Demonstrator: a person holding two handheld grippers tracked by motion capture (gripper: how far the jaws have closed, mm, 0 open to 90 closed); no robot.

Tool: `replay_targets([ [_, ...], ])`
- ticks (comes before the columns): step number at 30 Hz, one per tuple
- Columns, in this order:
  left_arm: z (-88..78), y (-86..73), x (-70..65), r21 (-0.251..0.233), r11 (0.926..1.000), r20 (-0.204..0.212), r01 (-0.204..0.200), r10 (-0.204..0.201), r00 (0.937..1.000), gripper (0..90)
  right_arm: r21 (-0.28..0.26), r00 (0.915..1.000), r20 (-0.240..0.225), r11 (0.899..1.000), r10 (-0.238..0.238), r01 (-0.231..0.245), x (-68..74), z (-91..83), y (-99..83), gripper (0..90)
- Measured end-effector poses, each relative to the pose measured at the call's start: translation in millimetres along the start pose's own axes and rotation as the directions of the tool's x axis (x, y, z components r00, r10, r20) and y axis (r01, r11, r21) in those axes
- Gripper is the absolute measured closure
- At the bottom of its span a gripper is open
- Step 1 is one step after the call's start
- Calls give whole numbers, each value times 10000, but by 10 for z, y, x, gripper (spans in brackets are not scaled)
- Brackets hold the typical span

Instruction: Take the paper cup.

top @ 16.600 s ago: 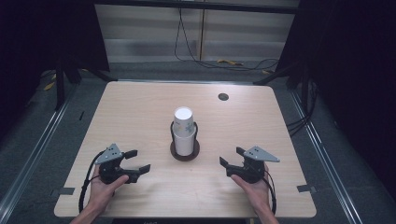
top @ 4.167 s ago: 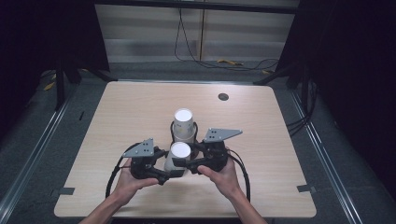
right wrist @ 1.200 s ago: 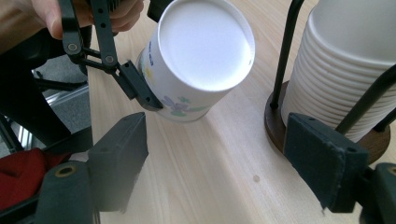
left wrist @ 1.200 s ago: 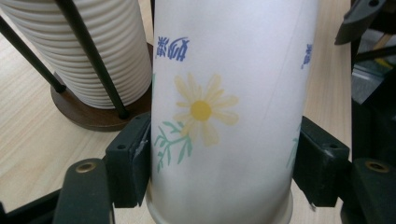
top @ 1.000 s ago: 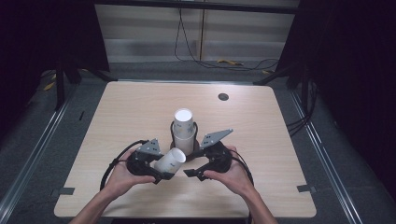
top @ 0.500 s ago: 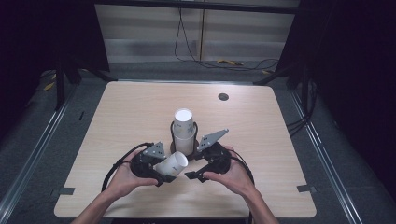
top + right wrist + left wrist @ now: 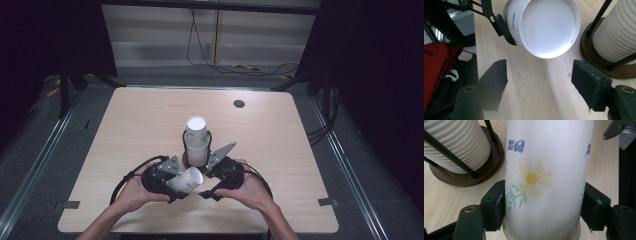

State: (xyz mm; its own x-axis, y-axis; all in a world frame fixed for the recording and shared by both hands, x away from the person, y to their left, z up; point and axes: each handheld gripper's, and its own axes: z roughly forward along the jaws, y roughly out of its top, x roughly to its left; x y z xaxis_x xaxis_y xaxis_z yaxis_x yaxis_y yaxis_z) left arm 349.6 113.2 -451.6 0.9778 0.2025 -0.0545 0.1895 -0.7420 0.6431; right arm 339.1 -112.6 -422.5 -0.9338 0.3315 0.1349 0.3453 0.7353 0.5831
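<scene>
My left gripper is shut on a white paper cup printed with a yellow flower, and its pads press on both sides. The cup lies tilted, its flat bottom facing my right gripper. My right gripper stands open just short of that bottom. Its jaws have just been closing, with nothing but bare table between them. Right behind both hands, a stack of ribbed white cups stands in a rod holder on a round wooden base.
The light wooden table has a small dark round hole near its far right. Cables lie on the floor beyond the far edge. A red cloth shows past the near table edge in the right gripper view.
The held cup has tipped a little further toward my right gripper, and the right gripper's jaws have drawn closer together. Both hands have barely shifted.
</scene>
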Motion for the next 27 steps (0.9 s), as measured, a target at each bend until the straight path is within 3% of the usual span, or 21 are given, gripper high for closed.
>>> replay_targets([
  [8,36,-1,-18,162,9998,9,-129,129,9999,309,222,9997,-252,9997,-44,49,0,41,5,309],
  [16,63,39,-83,418,9981,218,-457,449,9988,310,263,9998,-196,9996,-58,63,7,33,33,309],
  [22,84,79,-151,593,9946,382,-847,826,9959,310,448,9990,-385,9987,-223,241,19,78,49,316],
  [24,84,82,-157,604,9944,361,-870,849,9957,310,458,9982,-518,9984,-314,338,33,94,49,371],
  [27,83,82,-159,606,9940,374,-907,885,9954,310,496,9978,-525,9978,-414,441,48,96,57,365],
])
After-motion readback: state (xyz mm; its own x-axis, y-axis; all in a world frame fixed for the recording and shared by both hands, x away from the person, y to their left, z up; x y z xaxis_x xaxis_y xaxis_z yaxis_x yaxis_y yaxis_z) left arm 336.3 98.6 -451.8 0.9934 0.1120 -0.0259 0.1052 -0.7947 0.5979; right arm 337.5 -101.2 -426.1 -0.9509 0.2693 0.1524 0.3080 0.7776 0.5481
